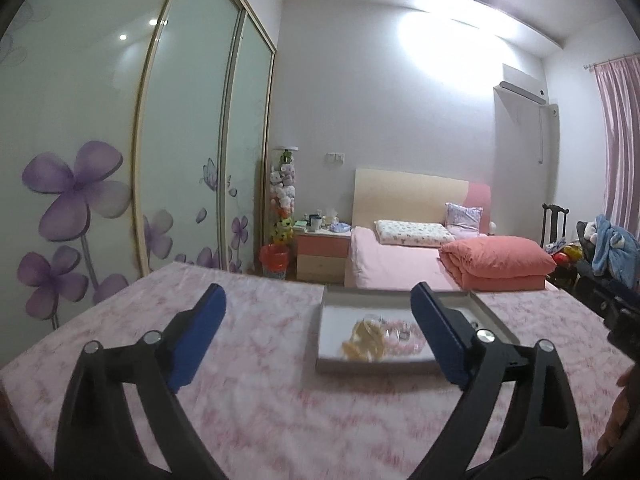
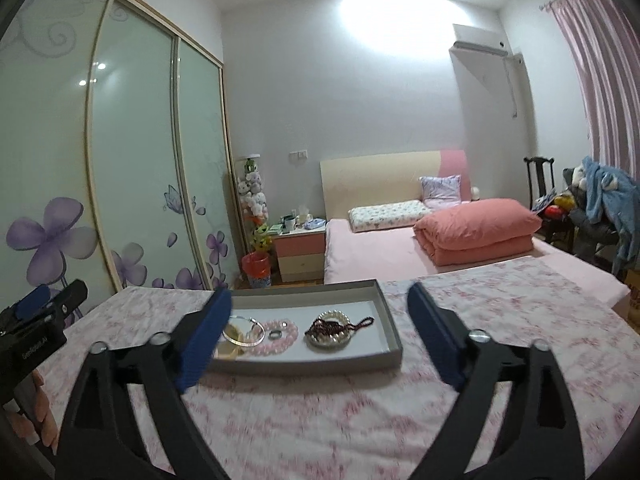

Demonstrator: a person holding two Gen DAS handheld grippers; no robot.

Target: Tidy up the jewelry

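Both grippers wide, nothing held: left gripper [image 1: 320, 316], right gripper [image 2: 320, 312], over the pink cloth [image 2: 320, 420]. One grey tray [image 2: 394, 340] ahead holds a silver hoop [image 2: 244, 330], pink bead bracelet [image 2: 280, 336], small ring [image 2: 275, 335], pearl coil [image 2: 330, 340], dark beads [image 2: 340, 325]. Beyond: one bed [image 2: 368, 254], one nightstand [image 2: 300, 256].

Home bedroom — bed [image 2: 400, 256], wardrobe [image 2: 120, 160], nightstand [image 2: 300, 256].

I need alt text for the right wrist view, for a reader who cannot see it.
The open right gripper hangs empty above a grey tray of jewelry on a pink floral cloth: a silver bangle, pink bead bracelet, small ring, and pearl bracelet under dark beads. Behind stands a pink bed.
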